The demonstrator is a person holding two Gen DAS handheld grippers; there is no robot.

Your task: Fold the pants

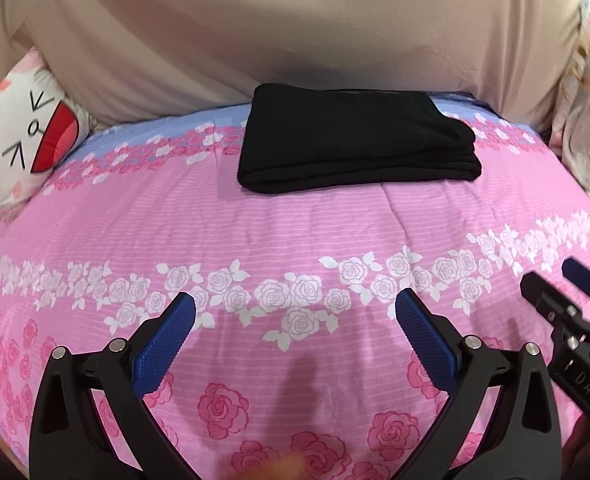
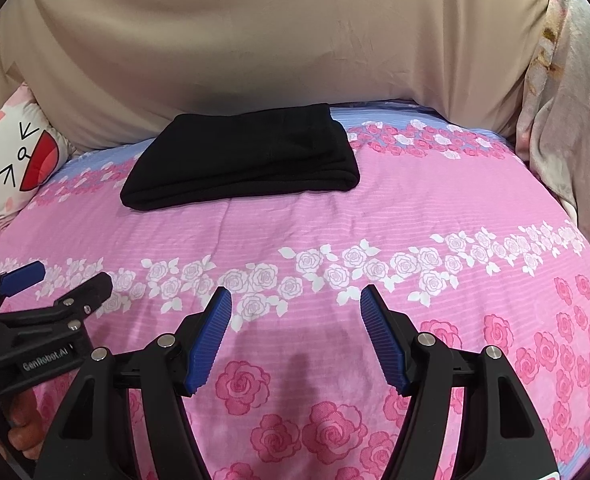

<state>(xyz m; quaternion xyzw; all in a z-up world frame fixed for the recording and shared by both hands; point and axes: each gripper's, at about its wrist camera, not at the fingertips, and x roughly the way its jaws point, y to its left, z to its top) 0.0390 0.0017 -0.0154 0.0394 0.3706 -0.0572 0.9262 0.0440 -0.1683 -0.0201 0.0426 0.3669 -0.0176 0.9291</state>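
Two wrist fisheyes, side by side, angled down over the bed (image 1: 295, 232).
Both face the beige backdrop (image 2: 275, 40) at frame top; shared: black pants (image 1: 351, 140), cartoon pillow (image 2: 19, 156) at left edge.

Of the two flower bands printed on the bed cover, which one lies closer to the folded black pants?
The far band of mixed pink and white roses, on the blue strip: the pants lie partly over it. The all-white rose band runs nearer the grippers, apart from the pants.
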